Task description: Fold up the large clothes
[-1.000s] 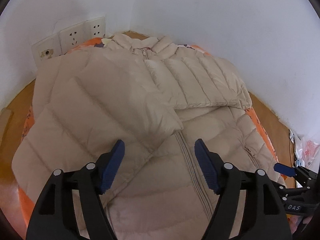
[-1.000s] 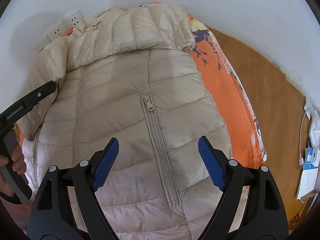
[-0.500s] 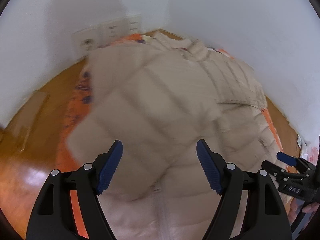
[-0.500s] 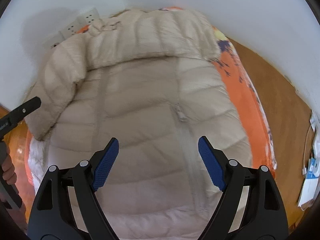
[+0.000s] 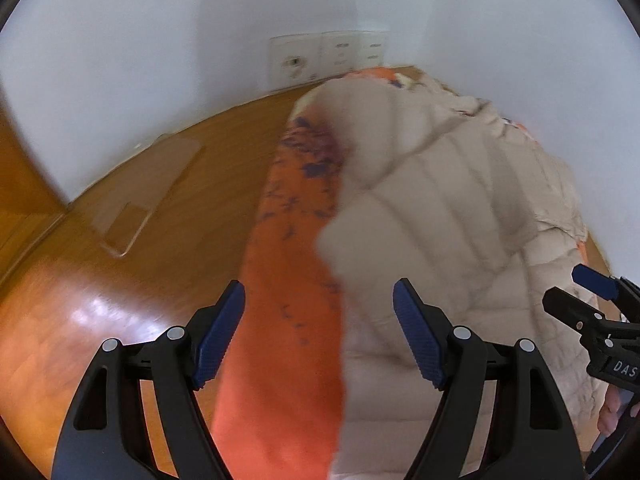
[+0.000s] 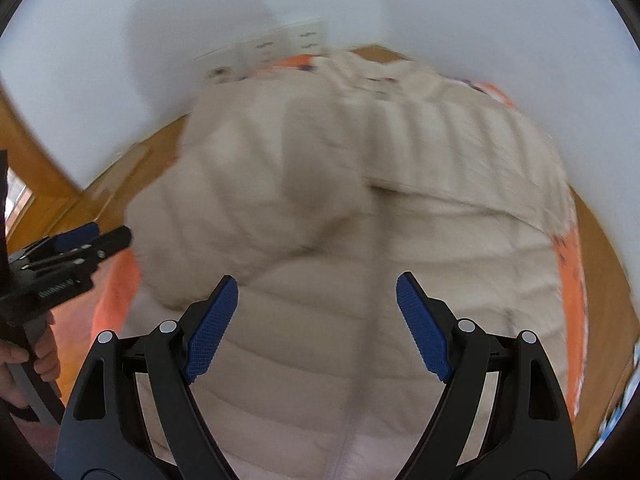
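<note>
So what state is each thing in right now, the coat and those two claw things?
Jacket: spread on the orange cloth, both sleeves folded across its front.
Left gripper: open, empty, over the cloth's edge.
Right gripper: open, empty, over the jacket.
Cloth: flat under the jacket.

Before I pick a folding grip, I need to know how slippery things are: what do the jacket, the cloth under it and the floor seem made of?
Jacket: beige quilted puffer, smooth shell, probably synthetic, puffed channels. Cloth: orange printed fabric, matte. Floor: glossy wood or laminate, reflecting light.
</note>
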The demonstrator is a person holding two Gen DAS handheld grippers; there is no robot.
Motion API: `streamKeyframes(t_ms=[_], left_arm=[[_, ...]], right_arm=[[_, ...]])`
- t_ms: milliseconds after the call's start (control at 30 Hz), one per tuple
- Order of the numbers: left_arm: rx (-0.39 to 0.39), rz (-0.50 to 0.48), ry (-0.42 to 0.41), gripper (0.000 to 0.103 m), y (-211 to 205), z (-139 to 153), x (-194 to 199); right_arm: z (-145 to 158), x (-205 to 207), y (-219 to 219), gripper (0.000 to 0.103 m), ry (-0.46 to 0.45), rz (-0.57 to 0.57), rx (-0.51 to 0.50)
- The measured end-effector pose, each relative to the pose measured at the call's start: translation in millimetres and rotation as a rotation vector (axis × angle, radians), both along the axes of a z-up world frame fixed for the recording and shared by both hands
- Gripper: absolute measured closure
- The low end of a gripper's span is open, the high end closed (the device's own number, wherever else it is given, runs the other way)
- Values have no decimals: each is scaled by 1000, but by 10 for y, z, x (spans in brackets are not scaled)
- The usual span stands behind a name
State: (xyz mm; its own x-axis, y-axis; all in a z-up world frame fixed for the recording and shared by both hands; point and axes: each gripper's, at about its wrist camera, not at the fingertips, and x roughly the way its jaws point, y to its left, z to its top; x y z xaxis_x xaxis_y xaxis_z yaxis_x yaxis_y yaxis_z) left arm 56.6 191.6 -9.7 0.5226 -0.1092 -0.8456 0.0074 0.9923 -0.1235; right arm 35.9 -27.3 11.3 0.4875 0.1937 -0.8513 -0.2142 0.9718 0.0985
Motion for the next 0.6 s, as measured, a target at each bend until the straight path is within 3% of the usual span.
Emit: streamKeyframes(t_ms=[367, 600], left_arm=[[25, 75, 32, 29, 443, -168, -164], [29, 89, 40, 29, 643, -208, -270]], right_arm=[[-265, -44, 919, 22, 27, 182, 15], [-528, -4, 1047, 22, 75, 151, -6]])
